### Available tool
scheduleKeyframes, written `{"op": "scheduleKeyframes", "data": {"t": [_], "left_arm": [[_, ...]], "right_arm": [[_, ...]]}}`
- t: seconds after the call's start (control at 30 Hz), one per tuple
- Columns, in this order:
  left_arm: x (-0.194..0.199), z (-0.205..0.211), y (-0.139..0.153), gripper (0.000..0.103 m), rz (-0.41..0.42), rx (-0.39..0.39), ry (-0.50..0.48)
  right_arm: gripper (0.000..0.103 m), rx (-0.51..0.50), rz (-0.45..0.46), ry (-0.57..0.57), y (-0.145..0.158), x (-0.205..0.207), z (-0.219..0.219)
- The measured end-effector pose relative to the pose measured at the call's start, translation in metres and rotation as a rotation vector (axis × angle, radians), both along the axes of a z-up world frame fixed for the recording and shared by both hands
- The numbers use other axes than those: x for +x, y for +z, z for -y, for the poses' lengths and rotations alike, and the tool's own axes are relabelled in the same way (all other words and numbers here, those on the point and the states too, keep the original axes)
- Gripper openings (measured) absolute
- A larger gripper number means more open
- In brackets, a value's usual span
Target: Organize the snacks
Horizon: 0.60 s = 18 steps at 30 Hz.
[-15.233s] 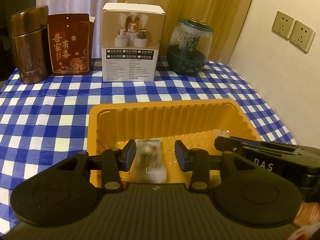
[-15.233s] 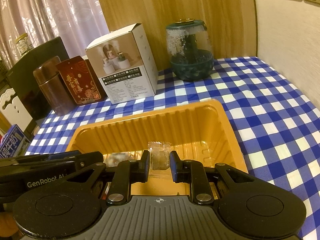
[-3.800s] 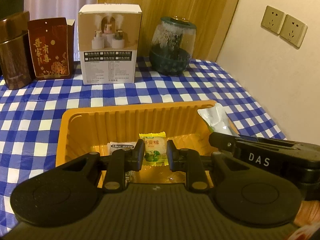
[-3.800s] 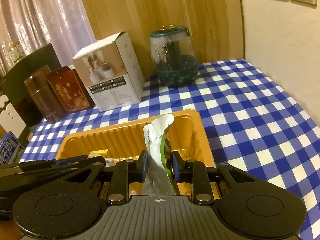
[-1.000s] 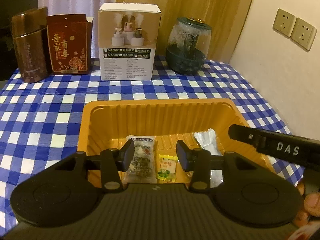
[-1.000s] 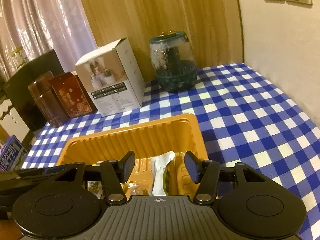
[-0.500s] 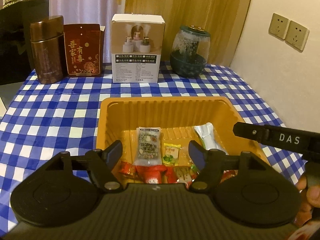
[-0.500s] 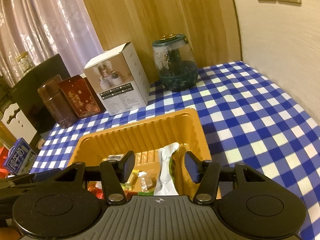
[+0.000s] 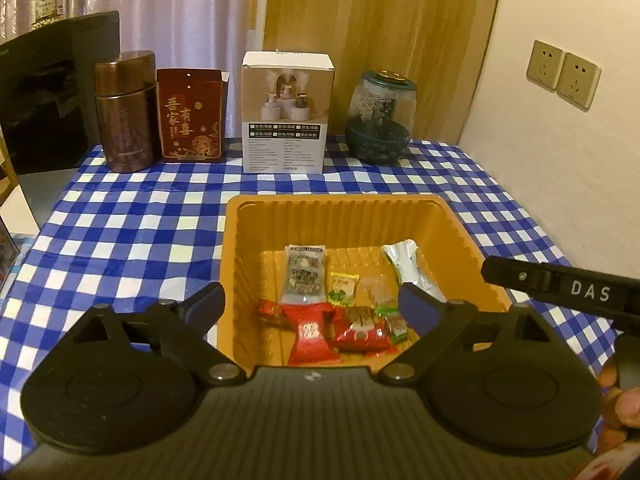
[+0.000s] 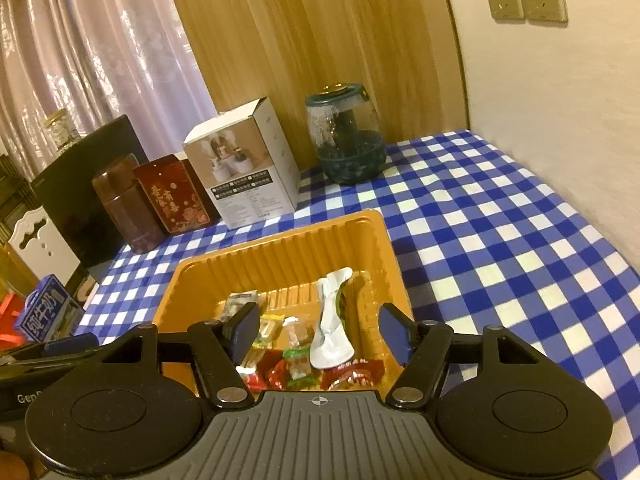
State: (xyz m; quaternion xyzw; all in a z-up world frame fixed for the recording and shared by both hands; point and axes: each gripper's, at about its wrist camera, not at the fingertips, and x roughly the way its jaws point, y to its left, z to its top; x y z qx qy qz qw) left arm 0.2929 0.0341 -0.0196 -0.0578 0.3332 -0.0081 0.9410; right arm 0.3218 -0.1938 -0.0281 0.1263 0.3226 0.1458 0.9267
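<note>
An orange plastic tray (image 9: 344,216) (image 10: 280,256) sits on the blue checked tablecloth and holds several wrapped snacks: a grey-white bar (image 9: 303,274), a small yellow-green sweet (image 9: 342,287), a silver pouch (image 9: 412,270) (image 10: 332,320) and red packets (image 9: 310,332) (image 10: 352,372). My left gripper (image 9: 310,304) hovers above the tray's near side, its jaws opening wide with nothing between them. My right gripper (image 10: 316,328) hangs over the tray too, jaws opening, holding nothing; its arm (image 9: 560,286) crosses the left wrist view at the right.
Along the table's back stand a brown canister (image 9: 126,112), a red gift box (image 9: 190,116), a white carton (image 9: 286,114) and a glass jar with a dark green base (image 9: 380,116). A wall with sockets (image 9: 564,74) borders the right. A blue carton (image 10: 48,312) lies off the table's left.
Both grippers have pulled back and up from the tray, and their jaws have spread wider. More of the tray's snacks, including the red packets, have come into sight.
</note>
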Motion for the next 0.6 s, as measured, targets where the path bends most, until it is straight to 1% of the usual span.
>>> {"op": "scheduleKeyframes", "data": {"t": [0.17,0.27,0.4,0.6], "left_arm": [[-0.026,0.003,0.008,0.099,0.01,0.022,0.008],[-0.044,0.004,0.014,0.1,0.018,0.032,0.015],[-0.07,0.004,0.022,0.101,0.016,0.009,0.024],[-0.109,0.008,0.035,0.101,0.012,-0.02,0.032]], "right_arm": [[0.068,-0.01,0.022,0.0,0.012,-0.025,0.004],[0.07,-0.014,0.038,0.002,0.019,-0.044,0.006],[0.076,-0.011,0.033,0.007,0.023,-0.072,0.011],[0.078,-0.005,0.006,0.016,0.021,-0.114,0.019]]}}
